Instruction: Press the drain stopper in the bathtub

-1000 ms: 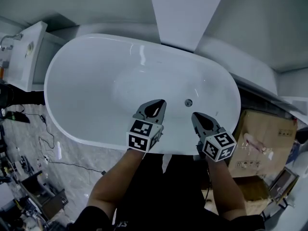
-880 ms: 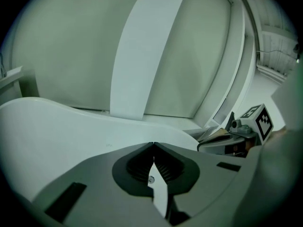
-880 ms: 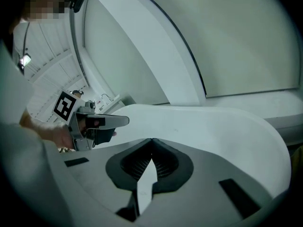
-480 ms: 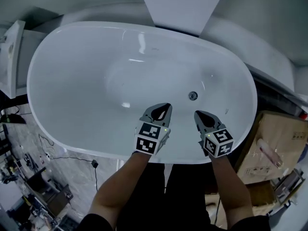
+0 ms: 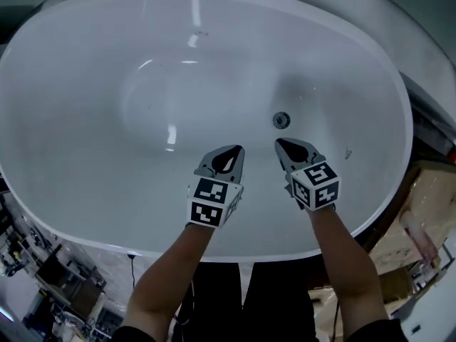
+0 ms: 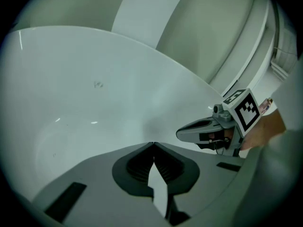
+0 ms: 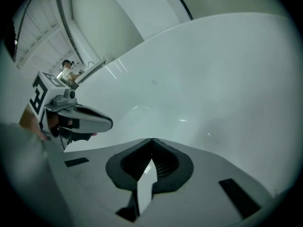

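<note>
- The drain stopper (image 5: pixel 281 120) sits on the floor of the bathtub (image 5: pixel 85 212), right of centre, just beyond the right claw (image 5: pixel 280 142).
- Both claws are closed with nothing between them; the left claw (image 5: pixel 238 149) hovers just to the left.
- Lower the right claw's closed tip squarely onto the stopper's middle, so it doesn't skid off.

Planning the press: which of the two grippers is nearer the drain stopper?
The right gripper; its shut tip sits just short of the drain stopper, while the left gripper hangs farther aside.
</note>
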{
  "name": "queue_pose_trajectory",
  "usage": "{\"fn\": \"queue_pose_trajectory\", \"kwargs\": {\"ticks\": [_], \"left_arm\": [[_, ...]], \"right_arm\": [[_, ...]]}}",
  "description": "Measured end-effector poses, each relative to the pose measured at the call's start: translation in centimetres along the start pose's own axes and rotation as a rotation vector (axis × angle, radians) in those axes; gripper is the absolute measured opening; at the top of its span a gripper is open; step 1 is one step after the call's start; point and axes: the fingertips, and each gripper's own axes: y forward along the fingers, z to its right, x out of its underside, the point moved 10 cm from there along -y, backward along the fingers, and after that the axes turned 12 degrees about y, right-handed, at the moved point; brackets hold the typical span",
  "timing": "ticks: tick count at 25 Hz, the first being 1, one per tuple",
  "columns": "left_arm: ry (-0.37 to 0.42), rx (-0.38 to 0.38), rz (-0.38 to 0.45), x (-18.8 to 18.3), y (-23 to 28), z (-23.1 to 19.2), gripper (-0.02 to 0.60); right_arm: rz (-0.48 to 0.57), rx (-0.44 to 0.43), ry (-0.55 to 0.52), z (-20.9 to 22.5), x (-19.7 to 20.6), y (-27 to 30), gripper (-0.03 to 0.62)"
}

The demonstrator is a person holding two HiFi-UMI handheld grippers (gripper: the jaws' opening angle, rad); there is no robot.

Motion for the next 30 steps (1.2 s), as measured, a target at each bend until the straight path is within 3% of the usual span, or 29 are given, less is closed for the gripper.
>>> {"fn": "queue_pose_trajectory", "kwargs": {"ticks": [5,10,17,30], "left_arm": [[-0.022,0.009,-0.040,2.6,4.0,-1.3,0.014],[0.024,0.012,-0.058,4.2,7.1,-3.2,0.014],[0.007,0.003,-0.119,8.3,10.6,-5.0,0.014],[-0.035,0.033,-0.135,9.7,13.0,-6.3,0.014]], "right_arm": [[-0.046,0.060,0.035,4.5,2.1,4.7,0.014],[-0.111,0.145,-0.047,7.9,4.0,8.8,0.015],[-0.204,0.217,-0.145,11.7,6.3,13.3,0.015],[-0.311,0.392,-0.223,15.4,8.0,18.2,0.015]]}}
